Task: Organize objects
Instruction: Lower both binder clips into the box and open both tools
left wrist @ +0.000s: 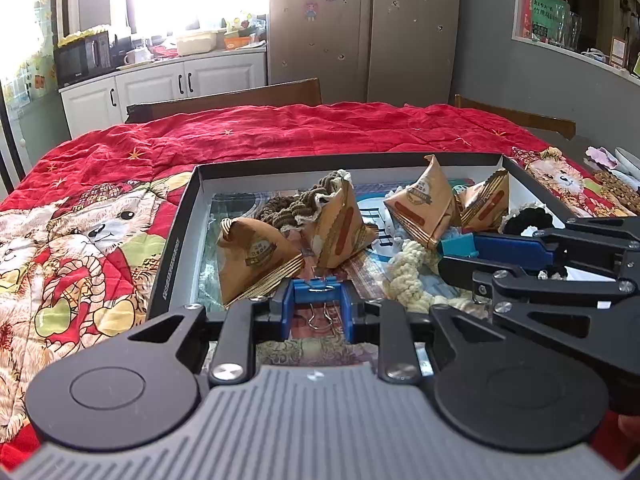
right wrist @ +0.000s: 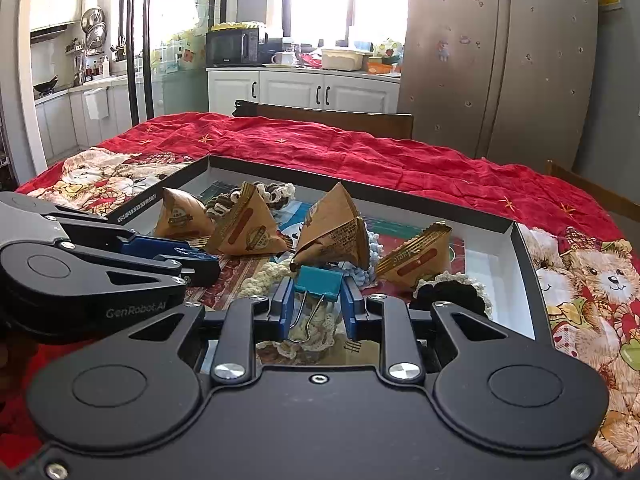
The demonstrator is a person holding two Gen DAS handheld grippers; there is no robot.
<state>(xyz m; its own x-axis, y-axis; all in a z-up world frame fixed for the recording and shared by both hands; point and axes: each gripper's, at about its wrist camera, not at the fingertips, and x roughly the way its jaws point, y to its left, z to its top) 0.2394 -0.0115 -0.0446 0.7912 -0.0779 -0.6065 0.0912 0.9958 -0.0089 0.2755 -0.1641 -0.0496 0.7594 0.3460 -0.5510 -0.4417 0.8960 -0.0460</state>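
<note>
Over the shallow black-rimmed cardboard tray (left wrist: 176, 236) on the red bear-print worktop, both claws hang low, side by side. The left claw (left wrist: 317, 304) is clamped on a blue metal binder clip (left wrist: 316, 289), wire handles pointing back toward the wrist. The right claw (right wrist: 319, 300) pinches a teal metal binder clip (right wrist: 319, 279) the same way. Each clip's body faces forward, toward the brown paper pyramid packets (right wrist: 248, 228) just ahead.

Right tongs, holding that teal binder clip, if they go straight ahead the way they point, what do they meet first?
Probably the brown triangular paper packet standing directly beyond the teal binder clip gripped in the right tongs; the clip's front edge looks almost against it, though depth is unclear.
</note>
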